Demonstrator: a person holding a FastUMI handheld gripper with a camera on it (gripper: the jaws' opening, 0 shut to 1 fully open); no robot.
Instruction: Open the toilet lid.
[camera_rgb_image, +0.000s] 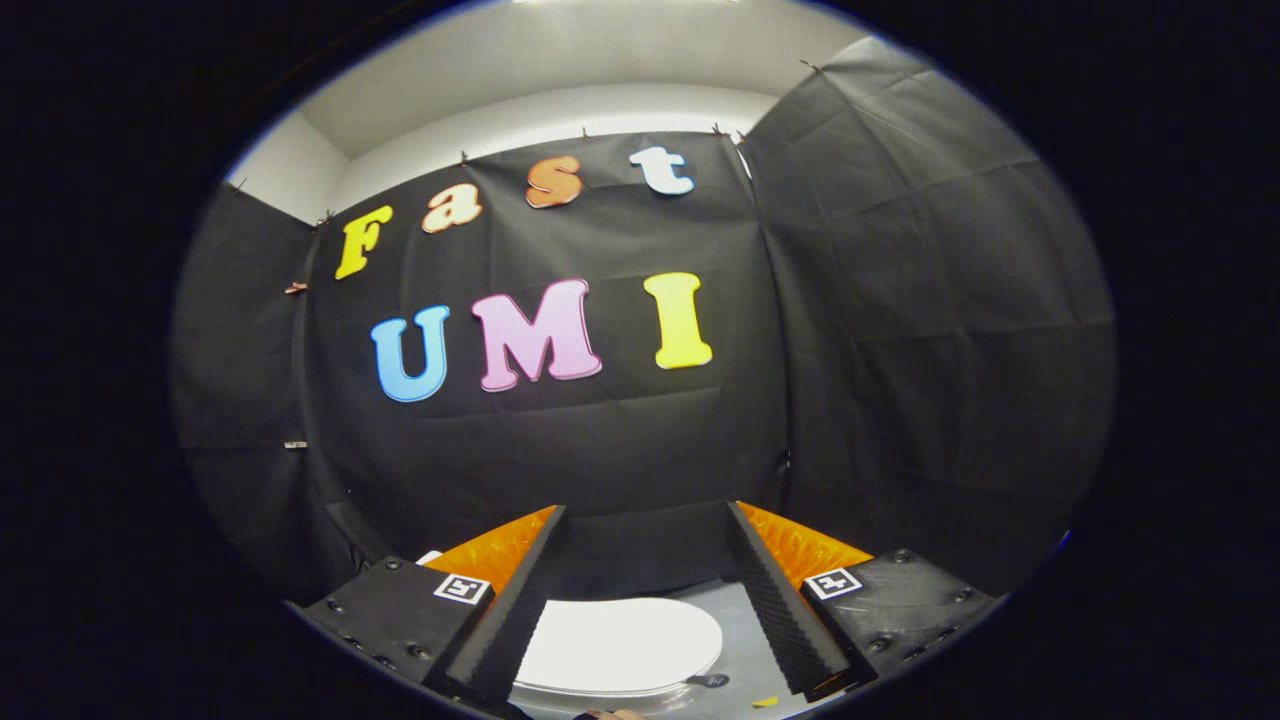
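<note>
A white toilet lid (615, 640) lies flat and closed, low between my two fingers and well below their tips. My gripper (645, 515) stands open, its black ribbed pads (775, 600) spread wide with orange backing behind them, and nothing is held between them. The fingers point at the black cloth wall rather than down at the lid. Only the lid's top and its front rim show; the rest of the toilet is hidden beneath the fingers.
Grey floor (740, 625) lies to the right of the lid, with a small dark spot (715, 680) and a yellow scrap (765, 702) on it. Black cloth walls close the booth ahead and on both sides.
</note>
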